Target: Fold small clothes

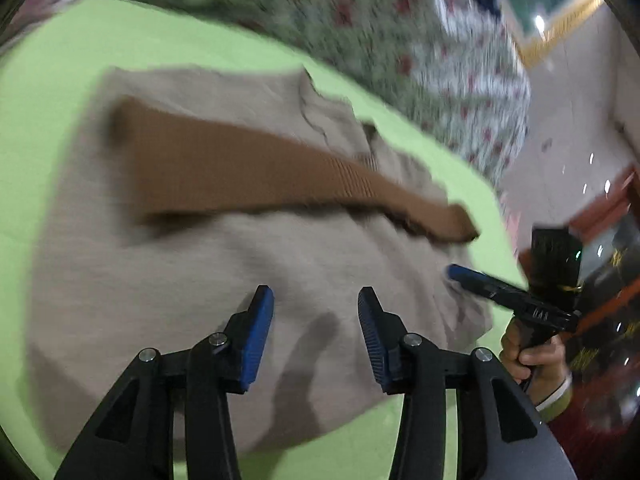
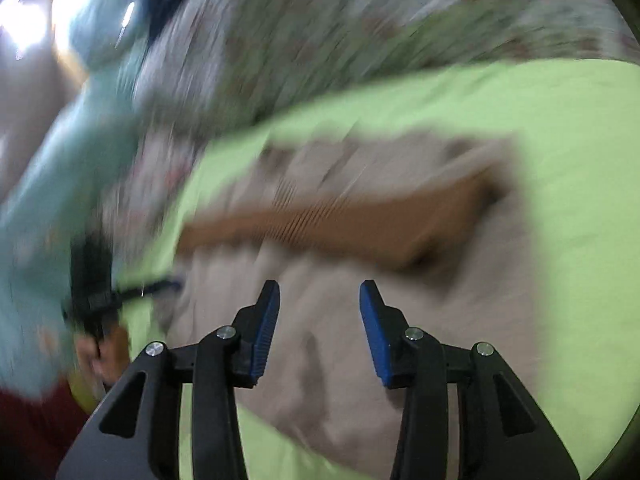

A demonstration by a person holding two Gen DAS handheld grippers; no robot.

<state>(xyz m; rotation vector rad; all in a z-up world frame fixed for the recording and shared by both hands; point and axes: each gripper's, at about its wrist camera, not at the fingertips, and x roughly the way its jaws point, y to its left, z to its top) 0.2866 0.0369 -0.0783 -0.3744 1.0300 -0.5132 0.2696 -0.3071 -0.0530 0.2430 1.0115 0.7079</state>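
Observation:
A small beige garment (image 1: 224, 264) with a brown ribbed band (image 1: 256, 176) across it lies on a light green cloth (image 1: 52, 128). My left gripper (image 1: 316, 332) is open and empty, hovering above the garment's near part. My right gripper shows at the garment's right edge in the left wrist view (image 1: 460, 274). In the blurred right wrist view the right gripper (image 2: 320, 328) is open and empty above the same garment (image 2: 340, 320), with the brown band (image 2: 340, 220) beyond it. The left gripper (image 2: 168, 284) appears there at the far left, at the garment's edge.
A floral bedspread (image 1: 400, 40) lies under and beyond the green cloth. A floor (image 1: 572, 112) and red furniture (image 1: 600, 200) show at the right. A pale blue cloth (image 2: 60, 184) hangs at the left of the right wrist view.

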